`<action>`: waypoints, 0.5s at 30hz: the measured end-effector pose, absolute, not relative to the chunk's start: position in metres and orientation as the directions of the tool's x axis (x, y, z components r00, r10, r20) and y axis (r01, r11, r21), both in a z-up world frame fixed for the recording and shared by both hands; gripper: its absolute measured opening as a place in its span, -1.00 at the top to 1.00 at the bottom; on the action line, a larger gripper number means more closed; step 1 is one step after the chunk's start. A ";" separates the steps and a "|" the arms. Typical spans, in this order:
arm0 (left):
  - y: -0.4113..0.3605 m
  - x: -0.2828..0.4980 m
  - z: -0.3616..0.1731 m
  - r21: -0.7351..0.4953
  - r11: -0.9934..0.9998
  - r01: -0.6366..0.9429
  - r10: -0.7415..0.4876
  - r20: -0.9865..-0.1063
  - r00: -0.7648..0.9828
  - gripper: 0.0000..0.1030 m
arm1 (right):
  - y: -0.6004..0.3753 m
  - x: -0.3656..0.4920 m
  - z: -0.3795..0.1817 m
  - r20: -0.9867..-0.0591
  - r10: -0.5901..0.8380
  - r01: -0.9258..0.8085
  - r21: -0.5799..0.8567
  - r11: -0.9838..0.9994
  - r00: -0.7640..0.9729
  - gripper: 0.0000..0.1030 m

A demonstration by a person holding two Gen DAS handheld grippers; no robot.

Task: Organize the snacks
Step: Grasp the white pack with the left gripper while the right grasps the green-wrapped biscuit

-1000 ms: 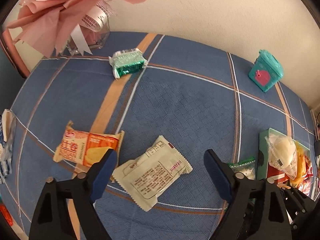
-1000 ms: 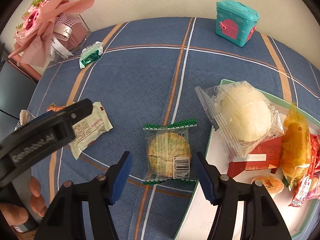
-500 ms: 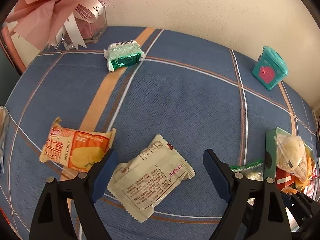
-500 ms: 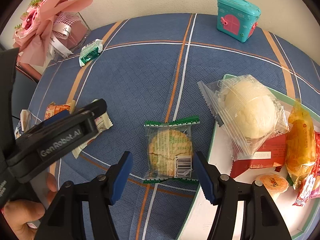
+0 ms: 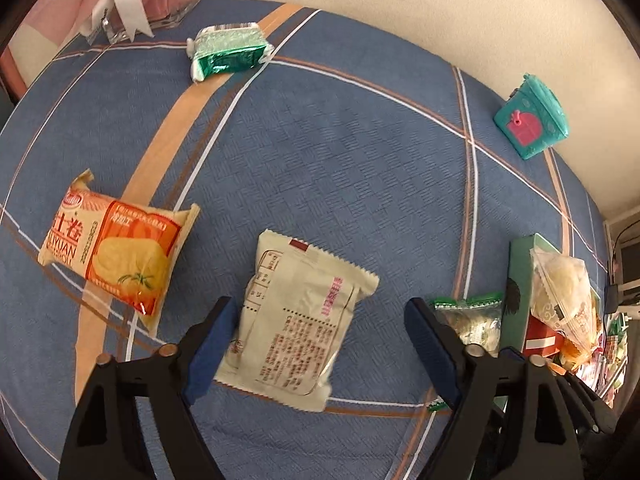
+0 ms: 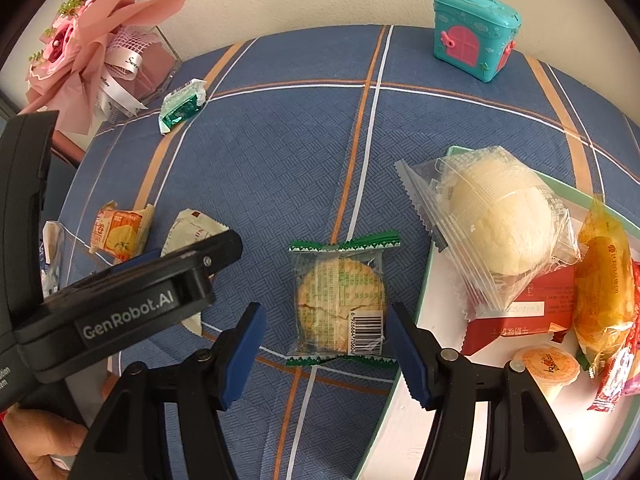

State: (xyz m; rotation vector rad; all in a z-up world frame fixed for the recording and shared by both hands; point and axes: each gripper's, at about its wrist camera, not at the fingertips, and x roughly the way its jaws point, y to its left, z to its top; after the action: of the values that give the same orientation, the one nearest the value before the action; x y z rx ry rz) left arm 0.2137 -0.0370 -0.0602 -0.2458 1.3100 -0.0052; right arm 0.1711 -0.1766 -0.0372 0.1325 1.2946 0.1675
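Both grippers hovering over packets on the blue cloth (image 5: pixel 360 168).
The left gripper (image 5: pixel 316 344) is closing around the cream packet (image 5: pixel 296 320), pads not touching; the right gripper (image 6: pixel 324 344) is hanging half-open astride the cracker packet (image 6: pixel 340 300), beside the tray's edge (image 6: pixel 424 288).

Right tool (image 6: pixel 324 344): blue pads apart, either side of the cracker packet (image 6: pixel 341 305), not pressing it.
Cracker packet: flat on the blue plaid counter (image 6: pixel 280 152), just beside the tray (image 6: pixel 404 420).
Tray: holds a bagged bun (image 6: pixel 496 220), an orange pastry (image 6: pixel 604 292), a jelly cup (image 6: pixel 546 364).
Left tool (image 6: pixel 120 312): over a cream packet (image 6: pixel 192 232).
Far edge: teal toy house (image 6: pixel 474 34), pink bouquet (image 6: pixel 80 64).
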 end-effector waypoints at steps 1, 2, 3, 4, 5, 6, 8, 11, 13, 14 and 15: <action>-0.037 0.213 -0.061 -0.171 0.975 -0.140 -0.131 -0.958 0.255 -0.45 | -0.176 0.171 -0.037 -0.944 0.197 -0.050 0.190 0.980 0.264 -0.28; -0.035 0.214 -0.063 -0.161 0.976 -0.145 -0.121 -0.961 0.248 -0.33 | -0.176 0.171 -0.037 -0.944 0.198 -0.051 0.191 0.980 0.264 -0.28; -0.033 0.214 -0.063 -0.155 0.977 -0.147 -0.115 -0.962 0.247 -0.27 | -0.176 0.171 -0.037 -0.943 0.200 -0.052 0.193 0.980 0.264 -0.28; -0.032 0.213 -0.062 -0.152 0.977 -0.148 -0.112 -0.962 0.248 -0.26 | -0.176 0.171 -0.037 -0.942 0.208 -0.053 0.201 0.978 0.263 -0.27; -0.031 0.213 -0.062 -0.151 0.977 -0.152 -0.110 -0.963 0.248 -0.23 | -0.176 0.170 -0.037 -0.941 0.215 -0.052 0.209 0.977 0.261 -0.26; -0.030 0.213 -0.061 -0.147 0.977 -0.155 -0.106 -0.963 0.247 -0.17 | -0.175 0.170 -0.037 -0.940 0.221 -0.053 0.215 0.975 0.261 -0.25; -0.029 0.212 -0.061 -0.145 0.976 -0.161 -0.103 -0.963 0.247 -0.17 | -0.174 0.170 -0.037 -0.937 0.231 -0.061 0.223 0.973 0.261 -0.14; -0.022 0.207 -0.059 -0.148 0.975 -0.164 -0.105 -0.963 0.249 -0.17 | -0.172 0.170 -0.036 -0.930 0.257 -0.068 0.248 0.966 0.262 -0.09; -0.018 0.204 -0.057 -0.148 0.975 -0.165 -0.104 -0.963 0.249 -0.17 | -0.172 0.171 -0.035 -0.930 0.243 -0.061 0.236 0.970 0.275 -0.09; -0.018 0.203 -0.056 -0.147 0.975 -0.166 -0.103 -0.963 0.248 -0.17 | -0.172 0.171 -0.035 -0.934 0.223 -0.056 0.216 0.975 0.280 -0.09; -0.018 0.203 -0.056 -0.145 0.976 -0.165 -0.101 -0.963 0.248 -0.17 | -0.171 0.171 -0.036 -0.937 0.203 -0.053 0.196 0.979 0.284 -0.09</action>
State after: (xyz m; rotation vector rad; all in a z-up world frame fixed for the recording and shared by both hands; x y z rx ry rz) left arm 0.2031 -0.0180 -0.0562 -0.2344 1.3229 0.0447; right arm 0.1715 -0.1713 -0.0358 0.1358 1.2726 0.1723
